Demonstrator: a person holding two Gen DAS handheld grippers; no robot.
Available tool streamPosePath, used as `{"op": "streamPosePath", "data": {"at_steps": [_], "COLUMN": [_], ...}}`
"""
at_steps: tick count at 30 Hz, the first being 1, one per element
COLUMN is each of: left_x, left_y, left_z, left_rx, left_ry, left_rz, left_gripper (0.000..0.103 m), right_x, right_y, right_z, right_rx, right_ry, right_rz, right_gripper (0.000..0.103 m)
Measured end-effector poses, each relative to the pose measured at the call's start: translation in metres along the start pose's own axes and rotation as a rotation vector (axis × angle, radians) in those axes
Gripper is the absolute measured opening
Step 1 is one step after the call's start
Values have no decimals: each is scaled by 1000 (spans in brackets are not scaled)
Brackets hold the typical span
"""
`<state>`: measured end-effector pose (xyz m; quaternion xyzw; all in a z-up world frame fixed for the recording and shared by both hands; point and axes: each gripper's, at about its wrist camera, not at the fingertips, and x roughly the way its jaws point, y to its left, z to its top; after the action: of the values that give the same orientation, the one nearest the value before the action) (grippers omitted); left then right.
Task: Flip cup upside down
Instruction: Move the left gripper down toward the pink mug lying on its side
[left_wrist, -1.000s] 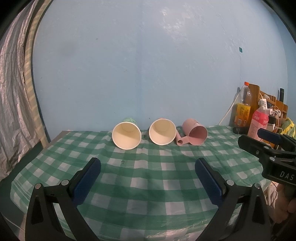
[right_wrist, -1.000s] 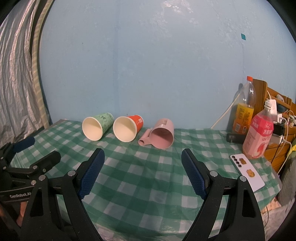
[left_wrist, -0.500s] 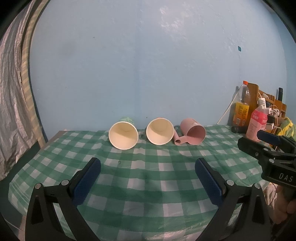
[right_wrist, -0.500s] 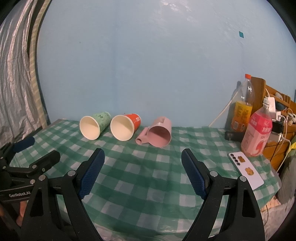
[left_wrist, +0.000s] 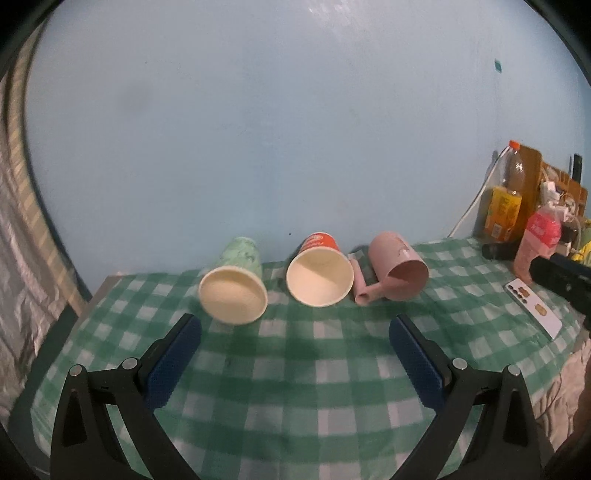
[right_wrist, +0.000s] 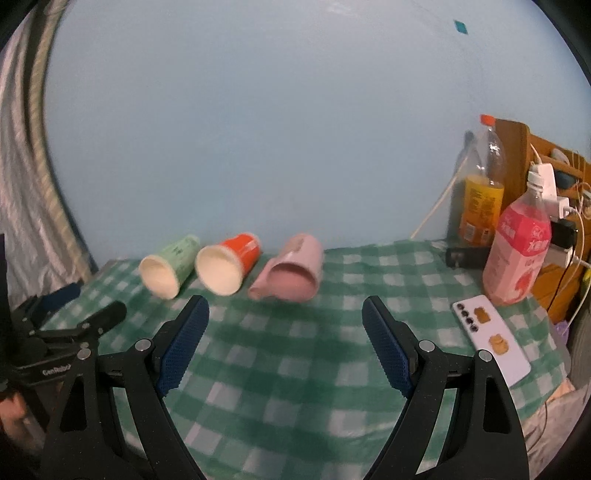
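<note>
Three cups lie on their sides in a row at the back of the green checked table (left_wrist: 295, 373), mouths towards me: a green paper cup (left_wrist: 234, 288) on the left, a red paper cup (left_wrist: 319, 275) in the middle, and a pink plastic mug (left_wrist: 399, 271) with a handle on the right. They also show in the right wrist view: green cup (right_wrist: 168, 266), red cup (right_wrist: 227, 264), pink mug (right_wrist: 295, 273). My left gripper (left_wrist: 295, 332) is open and empty, just short of the green and red cups. My right gripper (right_wrist: 284, 317) is open and empty, just short of the pink mug.
At the right edge stand an orange drink bottle (right_wrist: 480, 192), a pink drink bottle (right_wrist: 517, 251), a black object (right_wrist: 465, 256) and a white phone (right_wrist: 491, 339) lying flat. A wooden rack with cables (right_wrist: 554, 173) is behind them. A silver curtain (right_wrist: 22, 184) hangs at the left.
Both grippers have moved forward towards the cups and tilted downward, so the cups look larger and nearer. Both stay open. The cups have not moved.
</note>
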<state>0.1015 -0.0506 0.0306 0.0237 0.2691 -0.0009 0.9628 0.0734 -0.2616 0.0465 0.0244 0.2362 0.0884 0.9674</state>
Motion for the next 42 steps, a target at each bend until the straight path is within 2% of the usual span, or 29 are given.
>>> {"op": "streamPosePath", "data": {"at_steps": [4,9,13,17,20,22,30,35,39,42], "left_x": [24,58,89,119,139,154,192,214,234,238], "left_y": [-17,-46,-66,-81,-91,-100,-120,-117,-113,-118], "left_z": [23,47,63,76,80,83,81,85,81,81], "left_rx": [7,43,69,59,39,30,22,-35,-84,-59], "left_ry": [78,167,260,330,385,426,484,516,555,547], "left_rz": [-26,-39,-66,-83,-101,-115,-74,-114,-95,-97], "left_gripper": [103,103,103,103,103,103,102,102,102,102], "right_x": [16,52,79,97,112,125,168,190,199,204], "right_y": [-22,-46,-60,-75,-85,-94,-122,-129,-136,-137], "right_z": [23,46,57,63,68,74,81,70,64,60], "right_rx": [28,89,125,192,242,284,363,378,405,407], "right_ry": [47,182,269,319,362,384,459,508,515,522], "right_rz": [1,66,81,67,117,99,90,97,92,76], "right_gripper": [84,84,84,84,84,84,84,84,84,84]}}
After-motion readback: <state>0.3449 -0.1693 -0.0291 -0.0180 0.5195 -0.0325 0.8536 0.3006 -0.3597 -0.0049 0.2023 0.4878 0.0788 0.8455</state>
